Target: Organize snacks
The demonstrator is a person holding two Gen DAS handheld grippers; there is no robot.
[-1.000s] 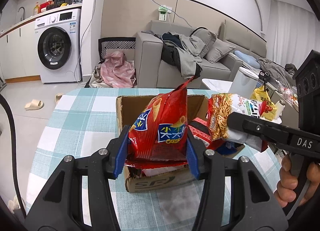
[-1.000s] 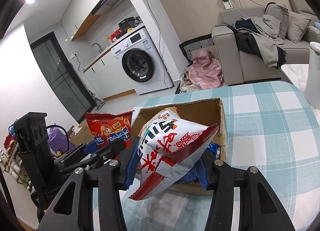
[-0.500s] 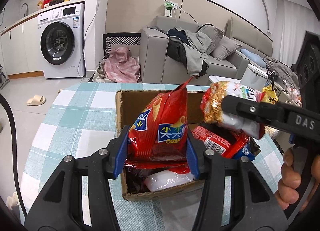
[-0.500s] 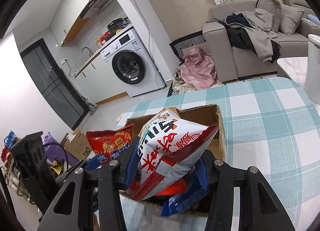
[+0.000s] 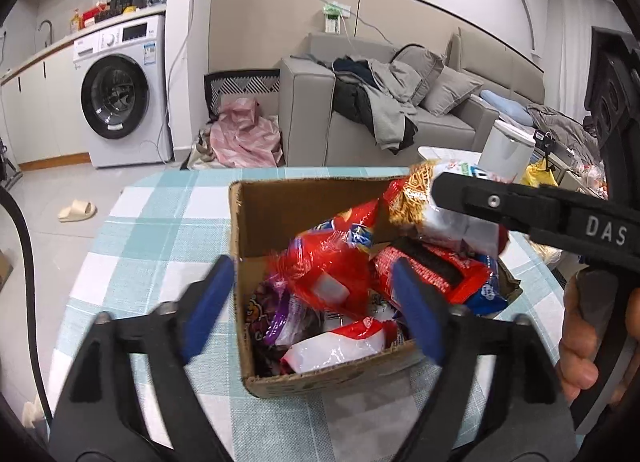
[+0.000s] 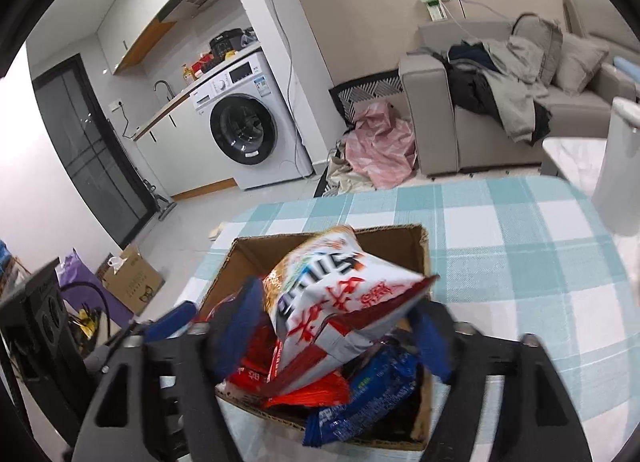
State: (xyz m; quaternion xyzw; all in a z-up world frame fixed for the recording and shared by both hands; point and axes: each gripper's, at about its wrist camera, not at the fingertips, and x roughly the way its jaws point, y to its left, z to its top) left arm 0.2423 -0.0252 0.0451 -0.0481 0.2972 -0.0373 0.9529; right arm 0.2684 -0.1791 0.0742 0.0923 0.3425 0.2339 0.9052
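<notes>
A: Status of stock?

B: One open brown cardboard box [image 5: 276, 218] stood on the teal-and-white checked tabletop [image 5: 160, 230], already well filled with packets. One crinkled red foil snack bag [image 5: 324, 262] lay loose on the pile between the spread blue pads of the left hand-held gripper [image 5: 312, 304], which was wide open and held nothing. That item I judged delivered.

A: And the other side?

B: The right hand-held gripper [image 6: 340, 330] was over the box with one white-and-red noodle-snack bag [image 6: 340, 298] between its blurred pads. The jaws looked parted around it; whether they gripped it I cannot tell. That item counted as outstanding.

A: Tally inside?

B: Visible: one flat red packet [image 5: 436, 270], one blue packet [image 6: 368, 394], one purple packet [image 5: 272, 314], one white-and-red pouch [image 5: 340, 346]. More may lie beneath, hidden.

A: Loose stock on the cloth?

B: None seen in either view.
</notes>
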